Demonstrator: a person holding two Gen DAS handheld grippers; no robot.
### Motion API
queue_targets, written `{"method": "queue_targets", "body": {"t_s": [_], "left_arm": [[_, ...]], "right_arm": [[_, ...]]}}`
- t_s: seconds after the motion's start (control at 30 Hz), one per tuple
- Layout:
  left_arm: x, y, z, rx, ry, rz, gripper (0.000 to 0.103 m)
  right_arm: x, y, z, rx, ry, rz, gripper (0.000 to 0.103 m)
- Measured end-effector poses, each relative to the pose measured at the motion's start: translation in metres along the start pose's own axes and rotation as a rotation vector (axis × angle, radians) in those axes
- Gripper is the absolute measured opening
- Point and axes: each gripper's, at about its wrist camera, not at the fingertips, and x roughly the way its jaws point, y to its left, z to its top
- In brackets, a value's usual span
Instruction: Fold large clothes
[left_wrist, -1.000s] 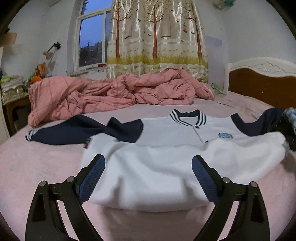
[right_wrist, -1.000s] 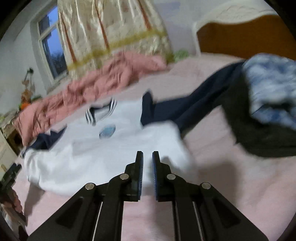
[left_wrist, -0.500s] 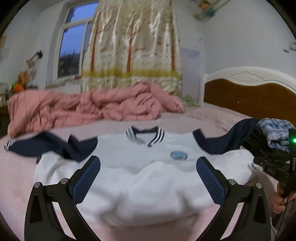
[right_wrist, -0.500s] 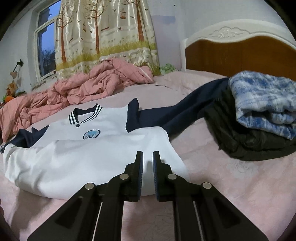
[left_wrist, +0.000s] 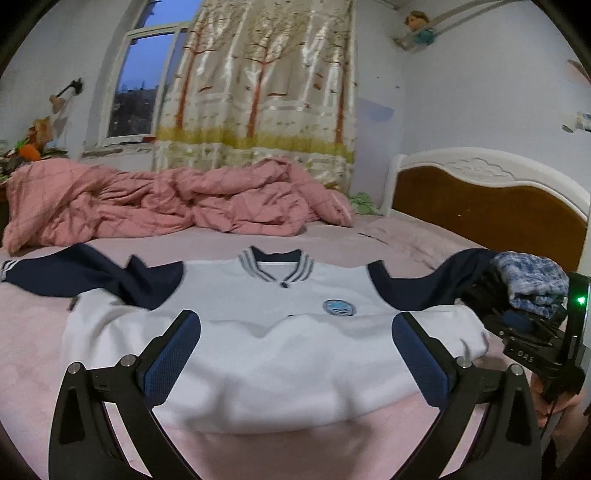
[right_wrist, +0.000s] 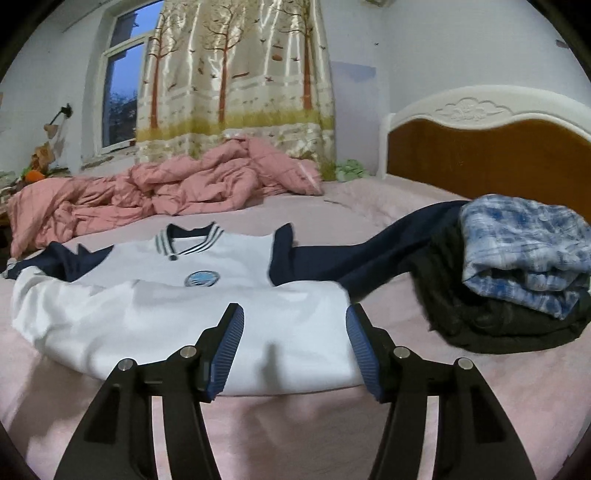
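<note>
Right claw (right_wrist: 295, 347) just opened, empty | left claw (left_wrist: 295, 354) apart | jacket (left_wrist: 266, 332) collar toward curtain (left_wrist: 258, 85)

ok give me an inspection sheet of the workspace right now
surface: pink bed sheet, bare near the camera
job's things: white jacket with navy sleeves lies flat, hem folded up over the body, both sleeves spread out
clutter: blue plaid garment folded on top of a dark garment; the jacket's right sleeve runs under them; rumpled pink quilt at the far edge
grippers: left hand-held gripper open wide, empty; right hand-held gripper jaws just opened, nothing between them
cables: nothing seen
surroundings: tree-print curtain, window, wooden headboard
</note>
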Motion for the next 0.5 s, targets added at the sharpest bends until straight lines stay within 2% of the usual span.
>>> {"method": "queue_targets", "body": {"t_s": [0.37,0.43,0.5], "left_arm": [[-0.033,0.048,-0.019,0.039,0.038,0.124,0.103],[-0.038,0.054,-0.027,0.046,0.013,0.133,0.103],[-0.043,0.061,-0.034,0.038,-0.016,0.139,0.103]], "right_arm": [[0.004,0.005,-0.013,0.014,0.068,0.010,0.064],[0.004,0.004,-0.013,0.014,0.067,0.015,0.070],[0.005,0.004,-0.015,0.016,0.071,0.018,0.085]]}}
